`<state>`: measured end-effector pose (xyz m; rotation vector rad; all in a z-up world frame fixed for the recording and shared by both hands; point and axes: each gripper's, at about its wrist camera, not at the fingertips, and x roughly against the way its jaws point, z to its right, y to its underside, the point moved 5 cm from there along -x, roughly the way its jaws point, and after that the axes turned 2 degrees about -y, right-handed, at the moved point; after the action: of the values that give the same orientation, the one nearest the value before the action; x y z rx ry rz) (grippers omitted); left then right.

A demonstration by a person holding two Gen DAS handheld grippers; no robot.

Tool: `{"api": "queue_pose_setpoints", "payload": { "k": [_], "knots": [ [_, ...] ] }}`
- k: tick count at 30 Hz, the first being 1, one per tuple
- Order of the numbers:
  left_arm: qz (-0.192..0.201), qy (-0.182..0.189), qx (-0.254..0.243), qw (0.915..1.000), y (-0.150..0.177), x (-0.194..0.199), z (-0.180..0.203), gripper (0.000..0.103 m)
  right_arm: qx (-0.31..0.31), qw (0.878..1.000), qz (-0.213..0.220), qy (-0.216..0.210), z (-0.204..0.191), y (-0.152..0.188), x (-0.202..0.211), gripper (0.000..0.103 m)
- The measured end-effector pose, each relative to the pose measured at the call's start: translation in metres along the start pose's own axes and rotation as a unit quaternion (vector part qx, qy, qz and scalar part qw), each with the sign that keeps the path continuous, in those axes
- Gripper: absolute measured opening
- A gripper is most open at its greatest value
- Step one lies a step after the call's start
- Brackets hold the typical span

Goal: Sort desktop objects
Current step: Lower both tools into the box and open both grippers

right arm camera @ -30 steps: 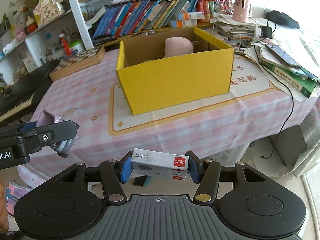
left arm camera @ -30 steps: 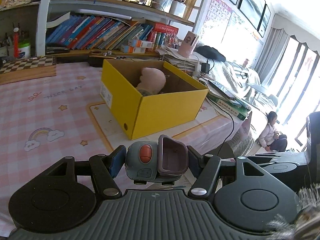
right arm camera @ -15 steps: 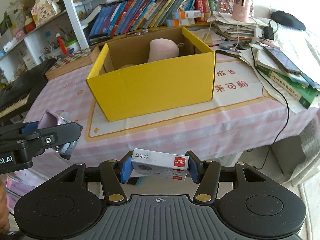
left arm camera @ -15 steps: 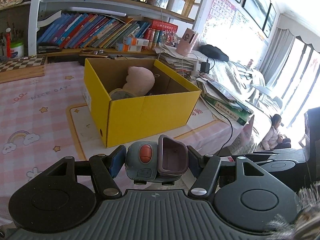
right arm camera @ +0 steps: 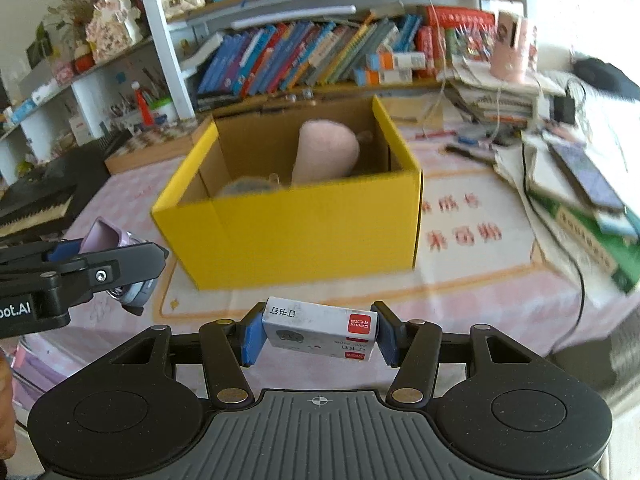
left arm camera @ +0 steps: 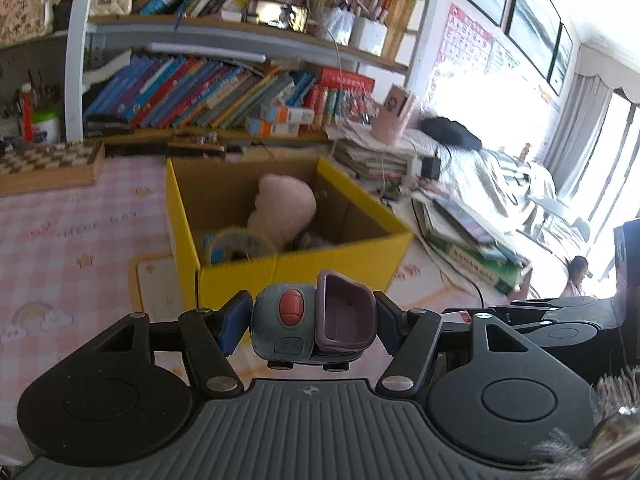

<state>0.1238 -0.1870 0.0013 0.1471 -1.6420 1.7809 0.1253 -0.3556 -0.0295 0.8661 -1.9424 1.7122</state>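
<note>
My left gripper (left arm camera: 310, 326) is shut on a grey-blue toy truck (left arm camera: 312, 326) with a red button and a purple bucket. It is held in front of the near wall of an open yellow box (left arm camera: 296, 272). My right gripper (right arm camera: 318, 334) is shut on a white staples box (right arm camera: 320, 332) with a red label, held near the front of the yellow box (right arm camera: 296, 236). Inside the box lie a pink plush (right arm camera: 324, 152) and a round tape roll (left arm camera: 236, 246). The left gripper with the truck also shows in the right wrist view (right arm camera: 100, 268).
The box stands on a pink checked tablecloth (left arm camera: 60, 248). A chessboard (left arm camera: 48, 162) lies at the back left. Piles of books and papers (right arm camera: 580, 200) with a cable crowd the right side. Bookshelves (left arm camera: 224, 92) run behind. A keyboard (right arm camera: 32, 204) is at the left.
Both grippers have moved closer to the yellow box and higher, so more of its inside shows. Both still hold their objects.
</note>
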Motion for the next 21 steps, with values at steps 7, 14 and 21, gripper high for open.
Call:
{"api": "queue_pose_setpoints", "payload": {
  "k": [7,14,21],
  "knots": [
    [0.037,-0.022,-0.018,0.9989,-0.04,-0.017,-0.003,0.062,0.026,0.998,0.056,-0.015,0.009,-0.057,-0.006,0.056],
    [0.035,-0.043,-0.037,0.9978,-0.069,-0.063,-0.012,0.062,0.077,0.994,0.073,-0.013,0.009,-0.105,-0.037,0.055],
    [0.011,-0.084,-0.079,0.9933,-0.073,-0.112,-0.011,0.062,0.131,0.991,0.037,0.002,0.002,-0.12,-0.091,0.056]
  ]
}}
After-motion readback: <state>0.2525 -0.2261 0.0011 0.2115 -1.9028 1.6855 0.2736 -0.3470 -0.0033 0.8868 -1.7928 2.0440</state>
